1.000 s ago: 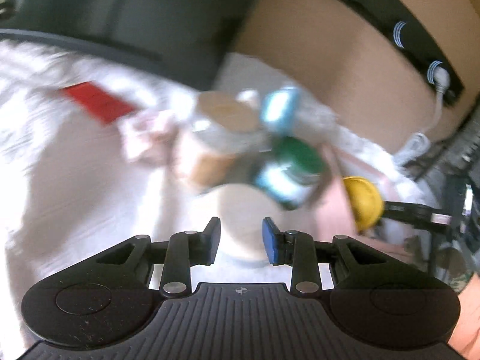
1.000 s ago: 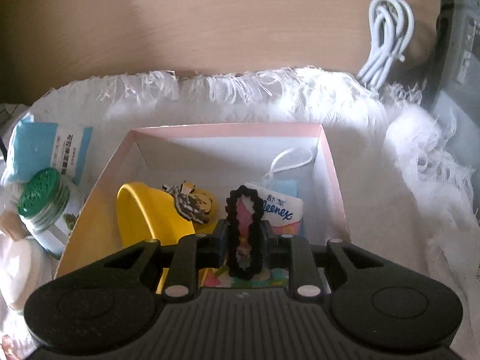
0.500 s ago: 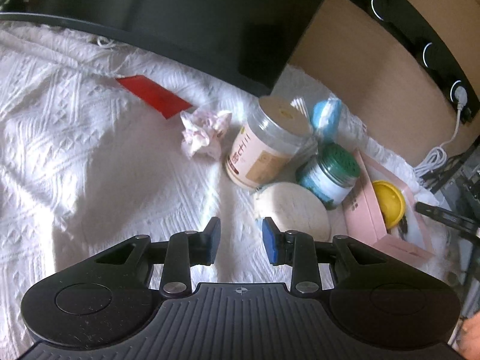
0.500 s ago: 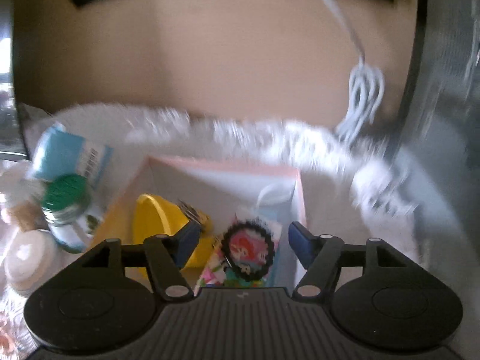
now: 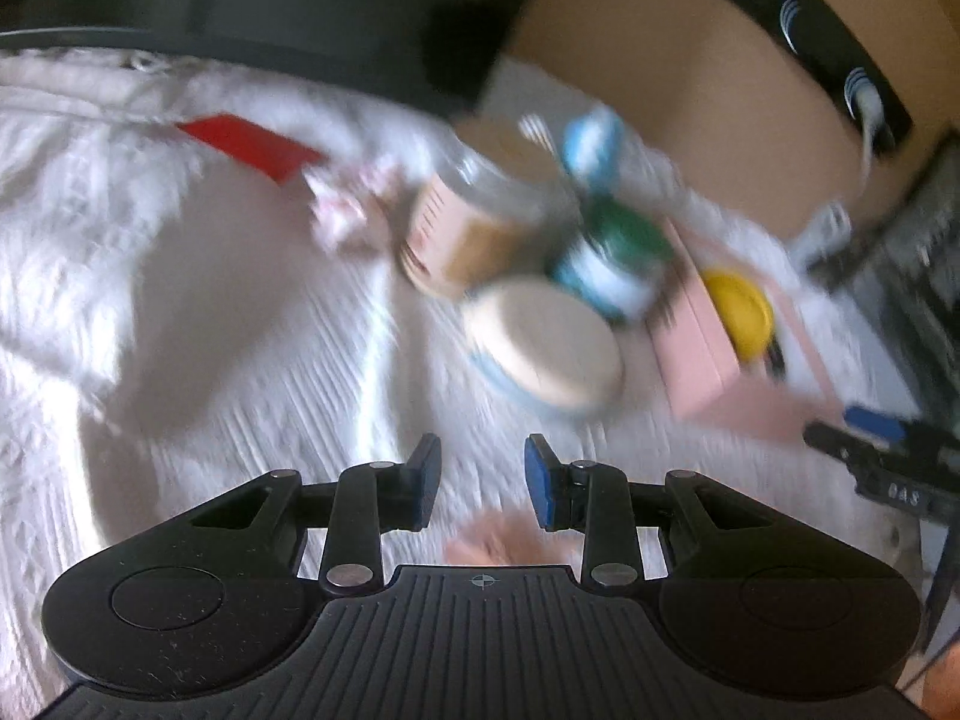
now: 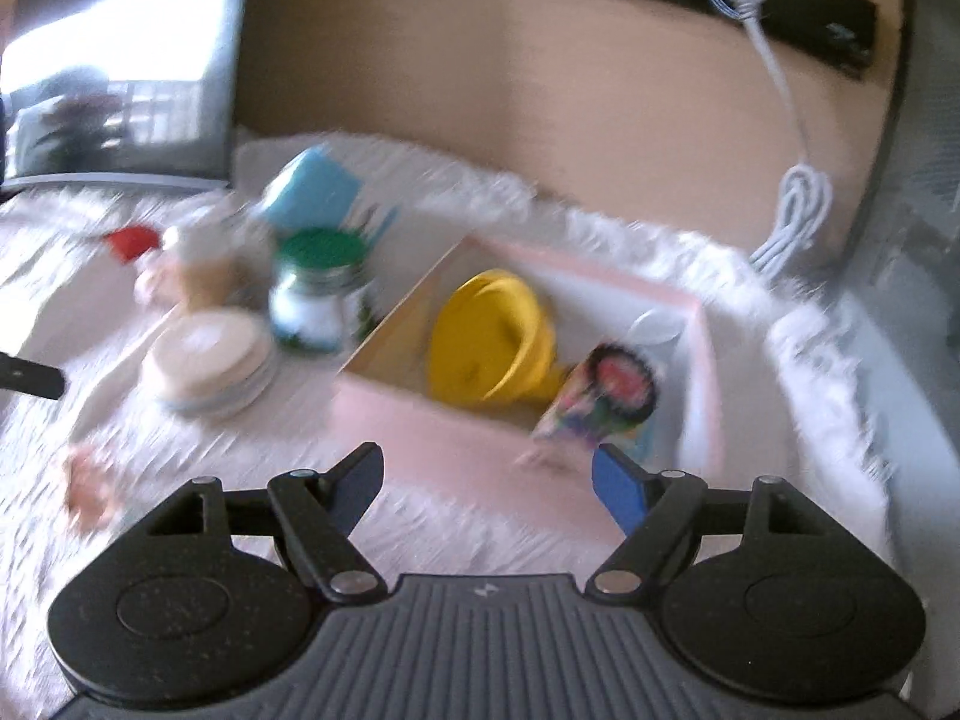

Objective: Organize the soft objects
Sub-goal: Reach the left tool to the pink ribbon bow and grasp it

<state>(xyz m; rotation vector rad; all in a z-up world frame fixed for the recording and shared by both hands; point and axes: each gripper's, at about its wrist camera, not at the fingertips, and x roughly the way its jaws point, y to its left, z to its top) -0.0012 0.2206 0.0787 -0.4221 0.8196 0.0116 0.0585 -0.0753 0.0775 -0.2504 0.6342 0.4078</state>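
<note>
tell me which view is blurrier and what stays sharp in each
Left wrist view: heavier motion smear; green-lidded glass jar and round cream lid streak diagonally. Right wrist view: milder blur over pink cardboard box. In both, only the black gripper bodies stay crisp.

A tan wall [image 6: 540,90] rises behind the white textured bedspread [image 5: 180,330], sunlit.

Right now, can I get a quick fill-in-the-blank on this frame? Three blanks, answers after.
1. The yellow bowl lies inside the ___ box.
2. The jar just left of that box has a ___ lid.
3. Between the right gripper's opening jaws there is ___.

Missing words: pink; green; nothing
</note>
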